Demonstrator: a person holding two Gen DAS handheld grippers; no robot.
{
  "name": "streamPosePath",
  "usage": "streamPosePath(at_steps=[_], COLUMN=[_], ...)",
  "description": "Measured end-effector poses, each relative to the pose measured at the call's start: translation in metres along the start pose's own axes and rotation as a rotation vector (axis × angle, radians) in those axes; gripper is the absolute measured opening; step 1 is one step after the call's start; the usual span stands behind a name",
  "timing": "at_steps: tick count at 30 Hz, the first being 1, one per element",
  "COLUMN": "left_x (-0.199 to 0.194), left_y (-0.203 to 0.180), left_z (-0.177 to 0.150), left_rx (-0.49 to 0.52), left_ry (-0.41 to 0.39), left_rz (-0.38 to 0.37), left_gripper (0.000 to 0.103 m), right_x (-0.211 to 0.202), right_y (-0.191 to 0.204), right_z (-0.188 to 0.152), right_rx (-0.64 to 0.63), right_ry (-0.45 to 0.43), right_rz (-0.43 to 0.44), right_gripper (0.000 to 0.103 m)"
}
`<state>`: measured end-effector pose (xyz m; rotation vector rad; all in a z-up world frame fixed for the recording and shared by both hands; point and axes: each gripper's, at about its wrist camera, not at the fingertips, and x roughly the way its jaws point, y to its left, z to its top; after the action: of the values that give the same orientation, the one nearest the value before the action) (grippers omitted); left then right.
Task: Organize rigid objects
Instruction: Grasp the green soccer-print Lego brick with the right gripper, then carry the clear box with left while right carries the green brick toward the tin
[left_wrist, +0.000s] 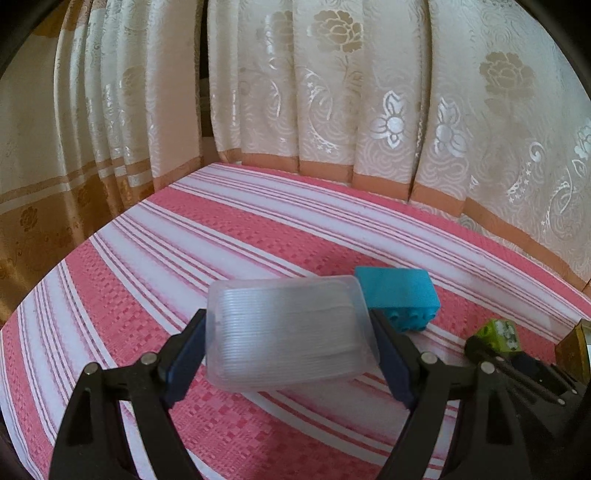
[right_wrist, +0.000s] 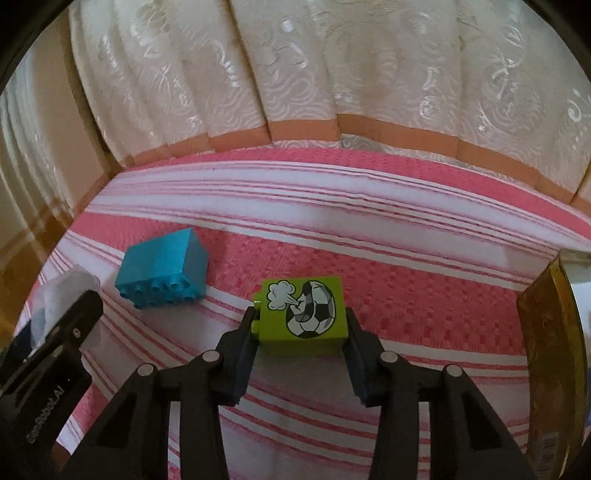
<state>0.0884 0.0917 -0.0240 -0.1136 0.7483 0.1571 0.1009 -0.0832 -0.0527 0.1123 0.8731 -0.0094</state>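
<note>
Left gripper (left_wrist: 288, 354) clamps clear plastic container (left_wrist: 290, 332); right gripper (right_wrist: 301, 332) clamps green block (right_wrist: 303, 315).

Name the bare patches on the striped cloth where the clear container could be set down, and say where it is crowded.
Free: the wide stretch of striped cloth left of the blue brick, and the band between brick and curtain. Crowded: the right side, where the blue brick, green football brick, right tool and a gold-edged object cluster.

A pink-and-white striped woven cloth (right_wrist: 369, 229) spreads beneath and ahead of the tool. Beyond it hang cream floral-patterned curtains (left_wrist: 332, 92) with an orange band.
</note>
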Motion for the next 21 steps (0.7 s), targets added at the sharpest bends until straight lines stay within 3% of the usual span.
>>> streamPosePath(at_steps=[11,16,21], left_x=[-0.004,0.003,0.007], left_y=[0.007,0.046,0.050], left_z=[0.004,0.011,0.010], left_rx=[-0.010,-0.145,-0.169], left_ry=[-0.022,-0.006,0.005], left_rz=[-0.009,-0.019,-0.003], left_gripper=[0.084,0.084,0.084], right_x=[-0.041,-0.045,-0.045], right_y=[0.001,-0.004,-0.006], right_z=[-0.003,-0.004,-0.004], right_rx=[0.002,0.013,0.019], right_ry=[-0.205,-0.222,-0.218], right_rz=[0.012,0.002,0.010], right_gripper=[0.046,0.046,0.046])
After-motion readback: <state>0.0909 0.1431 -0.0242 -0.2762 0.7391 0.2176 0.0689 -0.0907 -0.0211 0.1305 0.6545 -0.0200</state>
